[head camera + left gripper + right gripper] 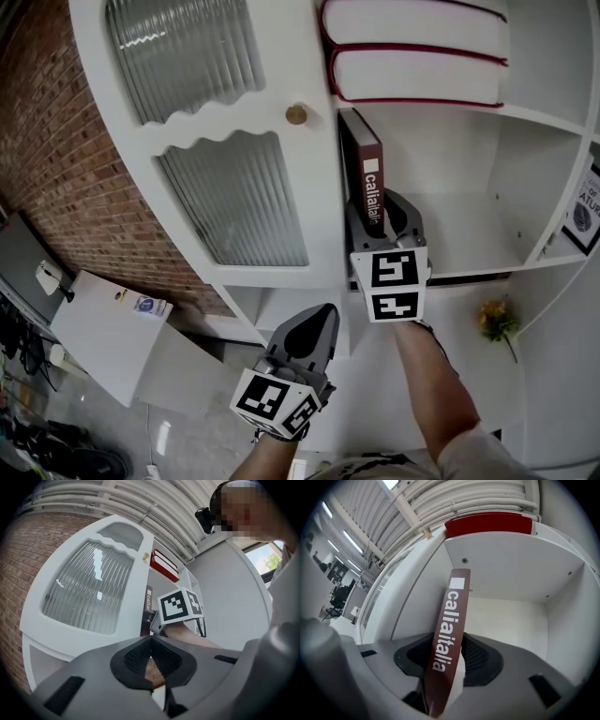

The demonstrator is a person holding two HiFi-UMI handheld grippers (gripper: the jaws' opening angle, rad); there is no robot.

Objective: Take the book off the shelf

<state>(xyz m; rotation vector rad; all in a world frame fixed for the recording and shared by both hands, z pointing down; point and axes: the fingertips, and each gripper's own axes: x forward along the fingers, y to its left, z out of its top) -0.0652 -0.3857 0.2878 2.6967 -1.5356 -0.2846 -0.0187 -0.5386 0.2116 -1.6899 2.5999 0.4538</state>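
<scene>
A dark red book [367,183] with white lettering on its spine stands leaning in the left corner of a white cabinet shelf [469,248]. My right gripper [384,214] reaches into that shelf. Its two jaws are shut on the lower part of the book's spine [450,630], one pad on each side. My left gripper [319,319] hangs lower, in front of the cabinet's bottom edge. It points up and is shut with nothing in it [151,641]; it touches nothing.
Two thick red-covered books [412,56] lie flat on the shelf above. Left of the compartment is a ribbed-glass cabinet door [234,187] with a round knob [296,114]. A yellow flower [497,321] and a framed sign [586,211] are at right.
</scene>
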